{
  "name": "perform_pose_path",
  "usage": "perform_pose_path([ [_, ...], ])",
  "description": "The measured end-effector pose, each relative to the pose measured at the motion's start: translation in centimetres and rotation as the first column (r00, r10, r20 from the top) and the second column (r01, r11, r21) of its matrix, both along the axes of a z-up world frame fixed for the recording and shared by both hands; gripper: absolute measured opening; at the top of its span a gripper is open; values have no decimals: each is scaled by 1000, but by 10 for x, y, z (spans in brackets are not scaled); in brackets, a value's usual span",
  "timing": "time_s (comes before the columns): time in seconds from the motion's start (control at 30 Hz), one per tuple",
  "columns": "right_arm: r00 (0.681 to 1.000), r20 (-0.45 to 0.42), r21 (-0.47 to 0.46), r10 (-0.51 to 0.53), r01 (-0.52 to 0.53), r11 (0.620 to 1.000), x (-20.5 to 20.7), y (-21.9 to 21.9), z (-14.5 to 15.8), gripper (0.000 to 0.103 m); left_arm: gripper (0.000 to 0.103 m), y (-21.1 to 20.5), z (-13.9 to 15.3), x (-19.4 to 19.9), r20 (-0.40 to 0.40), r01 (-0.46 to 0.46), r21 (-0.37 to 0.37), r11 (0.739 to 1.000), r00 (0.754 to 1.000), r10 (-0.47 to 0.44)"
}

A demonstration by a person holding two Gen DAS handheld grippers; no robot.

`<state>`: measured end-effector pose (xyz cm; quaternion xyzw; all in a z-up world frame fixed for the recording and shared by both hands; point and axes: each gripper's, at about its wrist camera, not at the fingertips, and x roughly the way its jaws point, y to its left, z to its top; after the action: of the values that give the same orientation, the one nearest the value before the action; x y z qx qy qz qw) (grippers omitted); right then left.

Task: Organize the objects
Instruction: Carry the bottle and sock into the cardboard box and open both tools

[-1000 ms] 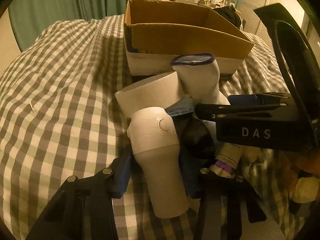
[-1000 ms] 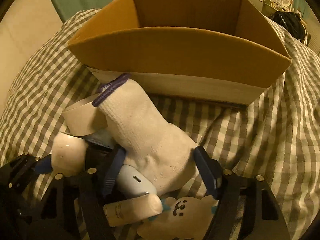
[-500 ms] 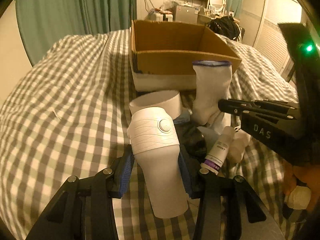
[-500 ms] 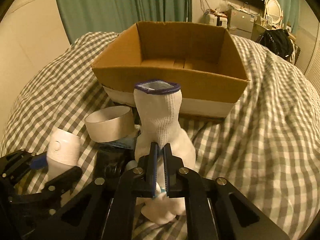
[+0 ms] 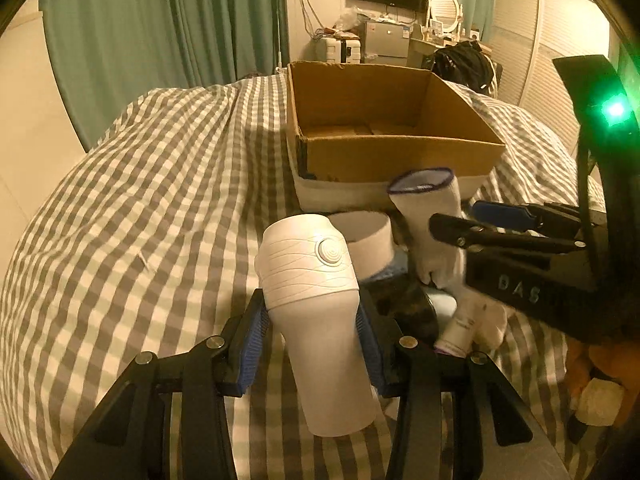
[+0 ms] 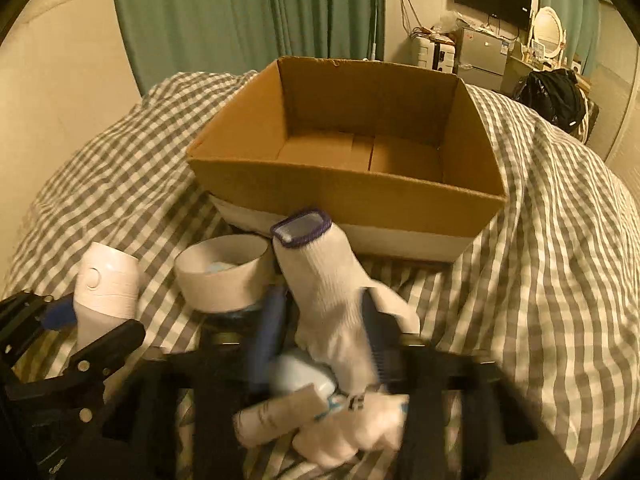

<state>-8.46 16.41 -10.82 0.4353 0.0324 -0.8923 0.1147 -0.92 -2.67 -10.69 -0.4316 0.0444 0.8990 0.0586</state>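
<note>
My left gripper point(image 5: 310, 330) is shut on a white cylindrical device with a round button point(image 5: 316, 312), held upright above the checked bedspread; the device also shows in the right wrist view point(image 6: 105, 292). My right gripper point(image 6: 320, 328) has its jaws apart around a white sock with a purple cuff point(image 6: 332, 296), which stands up between them; the sock also shows in the left wrist view point(image 5: 430, 220). An open, empty cardboard box point(image 6: 344, 184) sits just behind the pile.
A white tape roll point(image 6: 224, 272), a small white tube point(image 6: 280, 412), a pale blue item point(image 6: 304, 376) and a dark object point(image 5: 400, 304) lie in the pile. The checked bedspread point(image 5: 140, 208) slopes off left. Curtains and furniture stand behind.
Both grippers have risen and pulled back, so the box floor now shows. The right jaws, closed on the sock half a second ago, now stand apart around it.
</note>
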Motion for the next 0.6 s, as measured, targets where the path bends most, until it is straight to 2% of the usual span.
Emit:
perform_pose_path([
  [0.13,1000,7,24,13,-13,1000,-14,-6,-4,50,44,1,1,-17,4,-6,-1,1000,1000,6],
  [0.2,1000,12,26,16,-16,1000,-22,-7,-7,27,44,1,3,-23,1,-9,-1,1000,1000,9],
  [0.23,1000,16,23,20,-20,1000,-23,-7,-8,20,44,0,5,-25,-3,-11,-2,1000,1000,11],
  [0.33,999,-15,-4,30,-30,1000,-17,-2,-1,16,44,-1,12,-29,-18,-9,2,1000,1000,9],
  [0.43,997,-73,-44,26,-29,999,-7,6,22,14,44,-4,23,-34,-28,-1,16,1000,1000,2],
  [0.6,980,-197,-94,20,-39,995,1,19,88,13,44,-4,62,-45,-92,12,28,1000,996,-9],
])
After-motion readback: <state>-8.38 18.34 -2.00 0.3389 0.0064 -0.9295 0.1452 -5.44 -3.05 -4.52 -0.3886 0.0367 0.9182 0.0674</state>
